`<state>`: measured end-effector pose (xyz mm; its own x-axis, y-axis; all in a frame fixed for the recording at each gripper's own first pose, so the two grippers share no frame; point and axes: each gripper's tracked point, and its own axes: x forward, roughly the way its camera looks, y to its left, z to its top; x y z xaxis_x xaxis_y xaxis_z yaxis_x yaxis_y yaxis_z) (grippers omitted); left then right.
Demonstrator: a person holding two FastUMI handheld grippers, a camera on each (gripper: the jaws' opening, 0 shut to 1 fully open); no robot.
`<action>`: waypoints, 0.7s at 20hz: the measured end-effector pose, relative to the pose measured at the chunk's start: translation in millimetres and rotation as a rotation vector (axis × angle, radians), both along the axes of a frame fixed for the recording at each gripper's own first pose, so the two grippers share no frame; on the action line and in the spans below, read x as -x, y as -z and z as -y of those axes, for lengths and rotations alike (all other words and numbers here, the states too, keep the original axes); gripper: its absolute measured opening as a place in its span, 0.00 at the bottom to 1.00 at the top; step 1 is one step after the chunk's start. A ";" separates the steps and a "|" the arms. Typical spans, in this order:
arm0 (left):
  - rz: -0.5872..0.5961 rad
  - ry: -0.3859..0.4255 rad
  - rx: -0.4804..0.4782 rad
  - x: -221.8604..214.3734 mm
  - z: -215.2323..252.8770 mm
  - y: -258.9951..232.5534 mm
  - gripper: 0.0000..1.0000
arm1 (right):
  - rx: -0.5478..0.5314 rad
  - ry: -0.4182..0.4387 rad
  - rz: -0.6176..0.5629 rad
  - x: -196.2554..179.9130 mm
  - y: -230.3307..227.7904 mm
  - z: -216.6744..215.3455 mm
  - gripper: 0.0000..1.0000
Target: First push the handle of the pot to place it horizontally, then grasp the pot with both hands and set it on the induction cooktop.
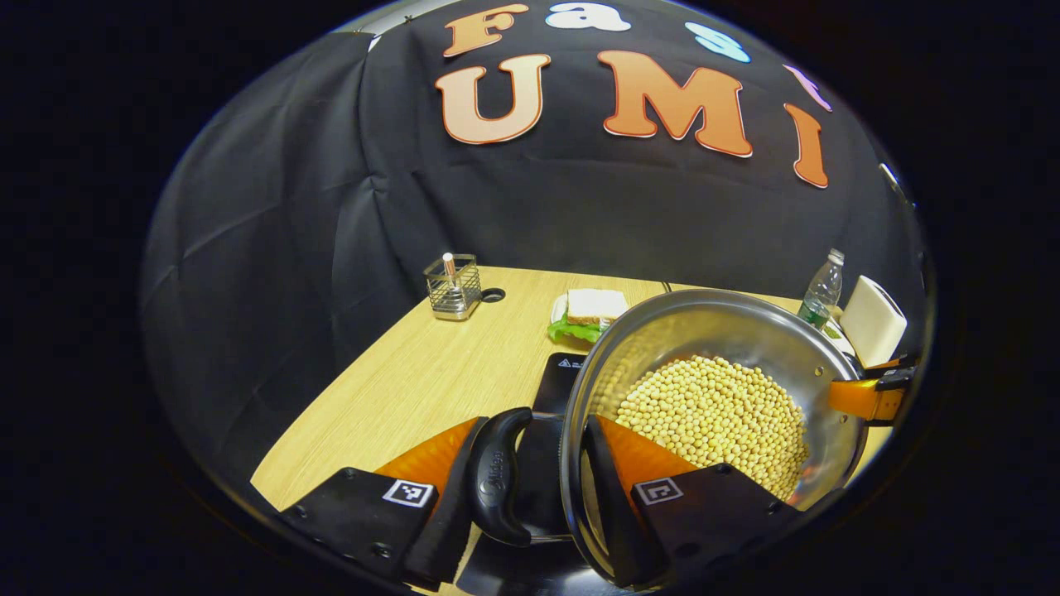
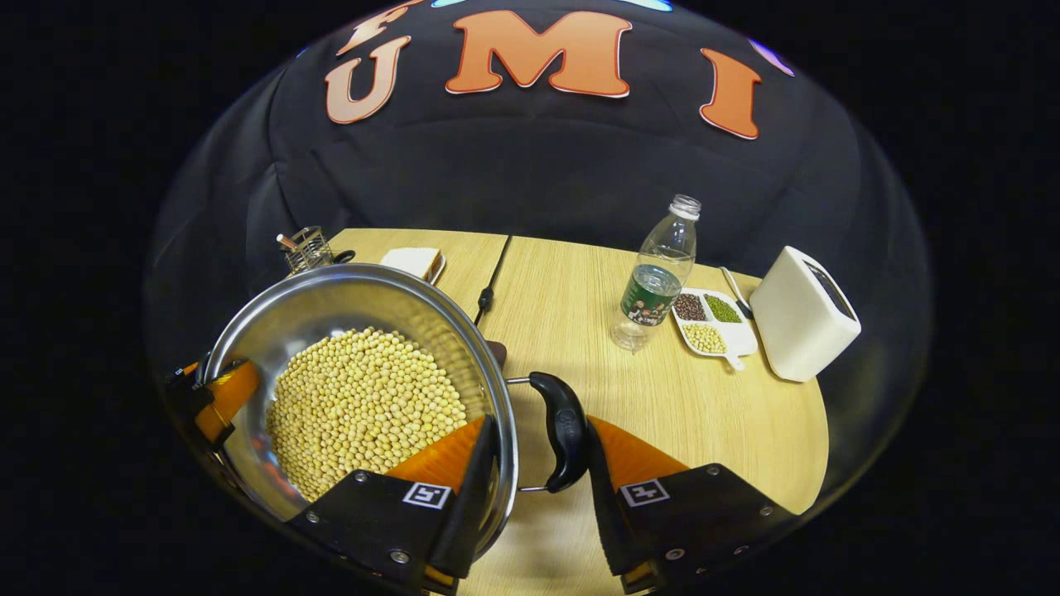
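Note:
A steel pot point(image 1: 712, 323) filled with yellow soybeans point(image 1: 720, 414) sits over the black induction cooktop point(image 1: 556, 382); I cannot tell whether it rests on it. My left gripper point(image 1: 537, 422) is shut on the pot's black left handle point(image 1: 497, 480), one finger outside the handle and the other inside the rim. My right gripper point(image 2: 540, 420) clamps the opposite handle point(image 2: 567, 430) of the pot point(image 2: 331, 306) the same way. The right gripper point(image 1: 869, 397) also shows across the pot in the left gripper view, and the left gripper point(image 2: 215, 397) in the right gripper view.
On the wooden table point(image 2: 580, 314) stand a wire basket point(image 1: 454, 285), a sandwich on a plate point(image 1: 592, 310), a plastic water bottle point(image 2: 658, 273), a divided dish of beans point(image 2: 712, 323) and a white box point(image 2: 803, 314). A black cable point(image 2: 490, 285) runs toward the pot.

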<state>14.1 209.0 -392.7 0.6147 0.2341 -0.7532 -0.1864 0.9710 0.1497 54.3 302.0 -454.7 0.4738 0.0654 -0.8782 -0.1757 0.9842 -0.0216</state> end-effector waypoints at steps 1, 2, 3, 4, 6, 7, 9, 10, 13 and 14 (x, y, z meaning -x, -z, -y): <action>0.002 0.002 0.000 -0.5 -2.2 -1.0 0.74 | 0.001 0.001 0.004 -1.6 -1.1 -3.2 0.60; 0.004 0.001 -0.001 -2.5 -4.8 -1.5 0.74 | 0.003 0.002 0.008 -3.2 -2.8 -5.3 0.60; 0.009 0.001 -0.002 -3.0 -7.9 -2.0 0.74 | 0.002 0.001 0.012 -4.8 -3.5 -9.4 0.60; 0.011 0.001 -0.003 -5.6 -10.2 -4.0 0.74 | 0.001 0.001 0.011 -5.2 -3.6 -12.4 0.60; 0.009 0.001 -0.007 -5.6 -14.0 -3.5 0.74 | -0.002 0.002 0.006 -4.8 -0.5 -13.1 0.60; 0.007 0.003 -0.008 -5.2 -15.7 -0.6 0.74 | -0.002 0.003 0.003 -3.9 1.9 -13.7 0.60; -0.003 0.007 -0.007 -6.7 -18.6 7.1 0.74 | 0.002 0.003 -0.007 -2.9 7.0 -16.5 0.60; -0.011 0.013 -0.005 -7.4 -19.3 12.4 0.74 | 0.007 0.002 -0.009 -2.8 10.9 -17.7 0.60; -0.022 0.018 -0.001 -8.8 -23.5 22.8 0.74 | 0.010 0.003 -0.020 -1.4 18.8 -23.4 0.60; -0.019 0.020 0.001 -8.7 -23.2 23.8 0.74 | 0.009 0.006 -0.020 -1.5 20.2 -22.4 0.60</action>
<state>22.8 232.2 -416.5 0.6049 0.2213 -0.7650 -0.1641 0.9746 0.1522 55.8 324.4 -474.9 0.4567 0.0544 -0.8880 -0.1708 0.9849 -0.0274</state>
